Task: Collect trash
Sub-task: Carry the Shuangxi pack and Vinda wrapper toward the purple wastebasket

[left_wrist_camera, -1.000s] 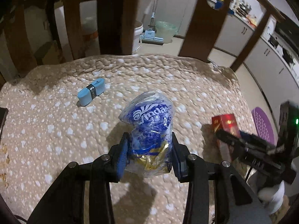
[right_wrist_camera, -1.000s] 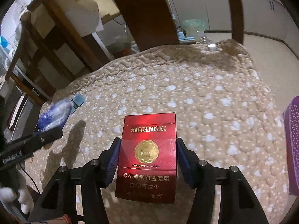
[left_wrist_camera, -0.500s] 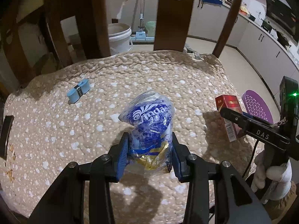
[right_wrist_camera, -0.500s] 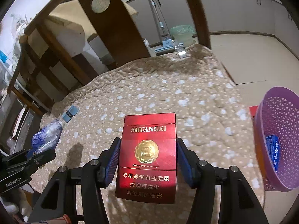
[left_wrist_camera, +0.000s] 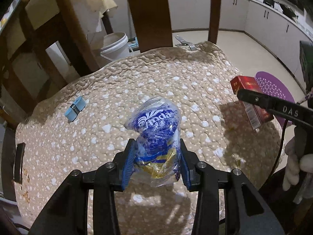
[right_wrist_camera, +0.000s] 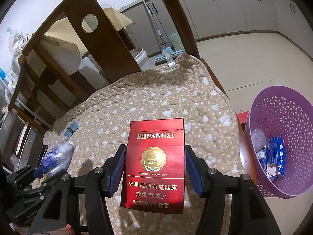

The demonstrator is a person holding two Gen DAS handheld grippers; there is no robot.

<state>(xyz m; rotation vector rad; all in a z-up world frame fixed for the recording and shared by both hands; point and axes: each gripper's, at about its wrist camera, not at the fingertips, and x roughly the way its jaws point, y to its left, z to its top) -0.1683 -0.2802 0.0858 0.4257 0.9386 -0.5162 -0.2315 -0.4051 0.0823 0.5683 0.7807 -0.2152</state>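
My left gripper (left_wrist_camera: 156,163) is shut on a crumpled blue and clear plastic wrapper (left_wrist_camera: 155,129), held above the beige dotted table cover (left_wrist_camera: 176,74). My right gripper (right_wrist_camera: 154,168) is shut on a red SHUANGXI cigarette pack (right_wrist_camera: 155,160), held over the table's right part. The pack also shows at the right of the left wrist view (left_wrist_camera: 248,99). A purple mesh basket (right_wrist_camera: 273,117) stands on the floor to the right of the table, with a blue box (right_wrist_camera: 276,155) and clear scraps inside. A small light blue roll (left_wrist_camera: 75,108) lies on the table's far left.
Wooden chairs (left_wrist_camera: 148,13) stand at the table's far edge. A white bucket (left_wrist_camera: 115,45) and a mop sit on the floor behind. A metal clip (right_wrist_camera: 170,61) grips the cover's far corner. A dark flat object (left_wrist_camera: 18,162) lies at the left edge.
Both grippers have swung to the right with their loads held. The purple basket has come into fuller view on the right.
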